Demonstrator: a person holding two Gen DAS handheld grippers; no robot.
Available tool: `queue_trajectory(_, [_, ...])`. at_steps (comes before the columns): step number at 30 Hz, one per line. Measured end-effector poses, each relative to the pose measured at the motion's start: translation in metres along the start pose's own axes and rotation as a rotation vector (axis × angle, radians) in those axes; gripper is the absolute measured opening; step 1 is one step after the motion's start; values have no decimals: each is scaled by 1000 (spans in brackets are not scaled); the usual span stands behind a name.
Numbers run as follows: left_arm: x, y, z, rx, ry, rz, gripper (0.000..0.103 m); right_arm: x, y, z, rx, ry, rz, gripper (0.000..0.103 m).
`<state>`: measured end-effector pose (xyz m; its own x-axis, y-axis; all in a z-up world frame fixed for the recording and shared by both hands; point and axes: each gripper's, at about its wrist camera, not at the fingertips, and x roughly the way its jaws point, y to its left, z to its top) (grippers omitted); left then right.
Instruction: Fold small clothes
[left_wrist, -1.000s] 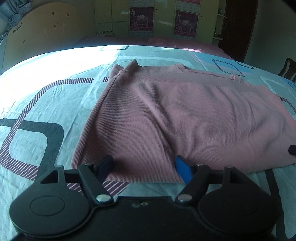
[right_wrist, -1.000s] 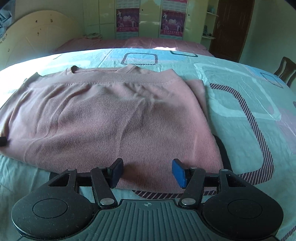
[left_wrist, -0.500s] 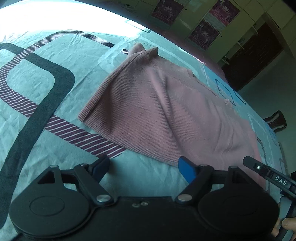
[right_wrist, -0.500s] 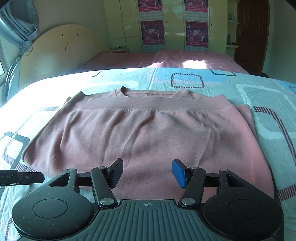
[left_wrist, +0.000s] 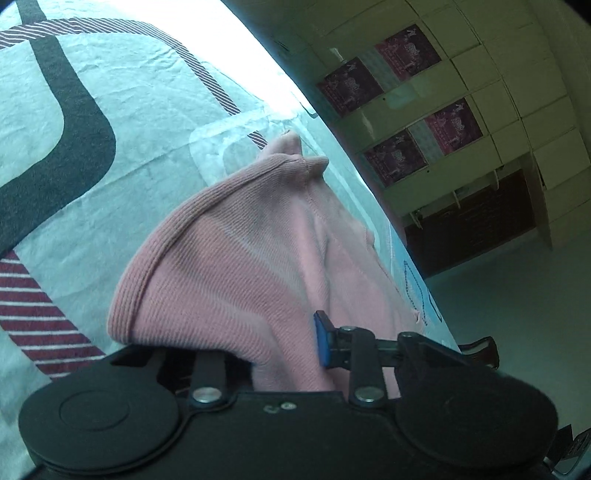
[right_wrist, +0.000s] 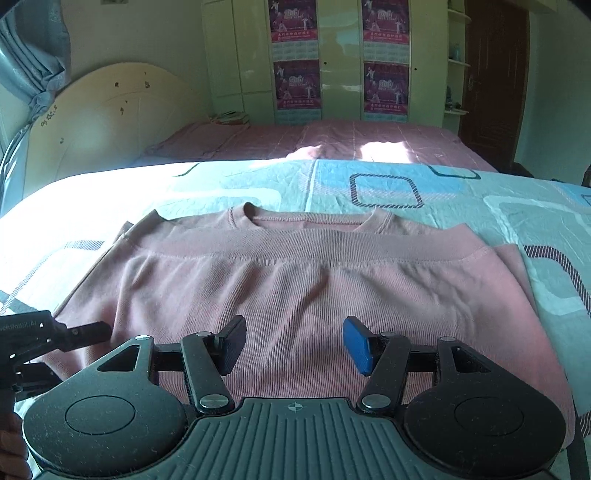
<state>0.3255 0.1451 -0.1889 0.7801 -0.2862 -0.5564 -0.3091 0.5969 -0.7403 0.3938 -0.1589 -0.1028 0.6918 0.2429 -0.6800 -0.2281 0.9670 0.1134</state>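
One pink sweater (right_wrist: 295, 295) lay folded on the bedsheet (right_wrist: 424, 184). The left gripper (left_wrist: 288, 343) apparently pinched its corner, one finger hidden. The right gripper (right_wrist: 294, 345) gaped wide, holding nothing.

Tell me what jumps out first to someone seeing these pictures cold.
The pink sweater dominates, folded once and lying flat on the patterned teal bedsheet. At its left end the left gripper has cloth bunched between its fingers, while the right gripper hangs open above the near edge. Behind, red posters hang on the pale green wardrobe doors.

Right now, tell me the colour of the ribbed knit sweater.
Dusty pink ribbed knit sweater, clearest in the right wrist view.
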Motion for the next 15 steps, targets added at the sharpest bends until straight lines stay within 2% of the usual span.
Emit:
queue_trajectory(3, [4, 5, 2, -17, -15, -15, 20, 20, 4, 1, 1, 29, -14, 58])
queue_trajectory(6, [3, 6, 1, -12, -18, -20, 17, 42, 11, -14, -56, 83, -42, 58])
queue_trajectory(15, [-7, 5, -3, -35, -38, -23, 13, 42, 16, -22, -77, 62, -77, 58])
